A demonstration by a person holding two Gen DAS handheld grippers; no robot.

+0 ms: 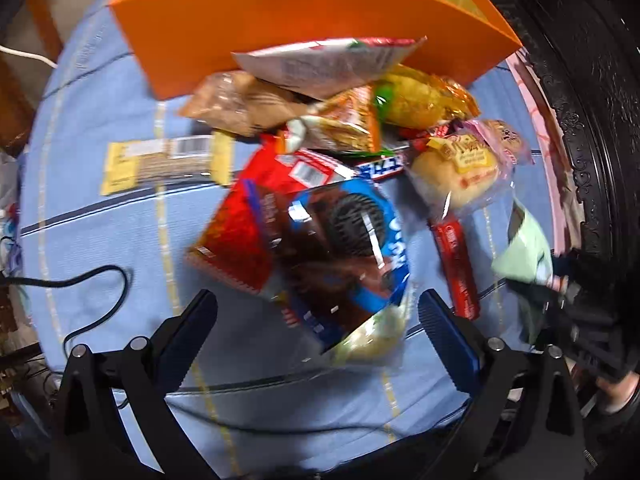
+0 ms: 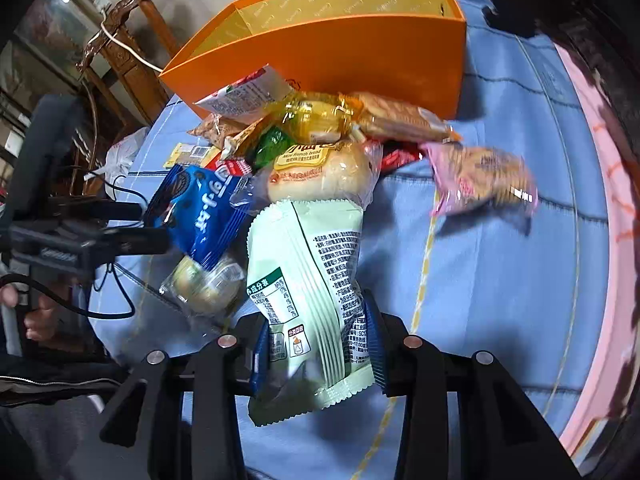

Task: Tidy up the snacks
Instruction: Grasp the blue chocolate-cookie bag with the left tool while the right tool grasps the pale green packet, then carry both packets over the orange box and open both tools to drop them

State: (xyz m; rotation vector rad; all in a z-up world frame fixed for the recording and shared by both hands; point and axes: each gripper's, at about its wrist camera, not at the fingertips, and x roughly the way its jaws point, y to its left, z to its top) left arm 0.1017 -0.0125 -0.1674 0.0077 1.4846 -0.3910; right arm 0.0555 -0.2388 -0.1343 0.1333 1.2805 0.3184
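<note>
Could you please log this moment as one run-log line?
right tongs: shut on pale green packet | left tongs: open above blue cookie pack | orange box: empty

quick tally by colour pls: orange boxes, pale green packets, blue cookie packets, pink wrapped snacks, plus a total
orange cardboard box: 1
pale green foil packet: 1
blue cookie packet: 1
pink-wrapped snack: 1
total: 4

box [image 2: 360, 56]: matt orange card, smooth
tablecloth [image 1: 100, 216]: woven blue cloth, striped
blue cookie packet [image 1: 352, 248]: glossy crinkled plastic film
green pouch [image 2: 312, 280]: matt plastic
</note>
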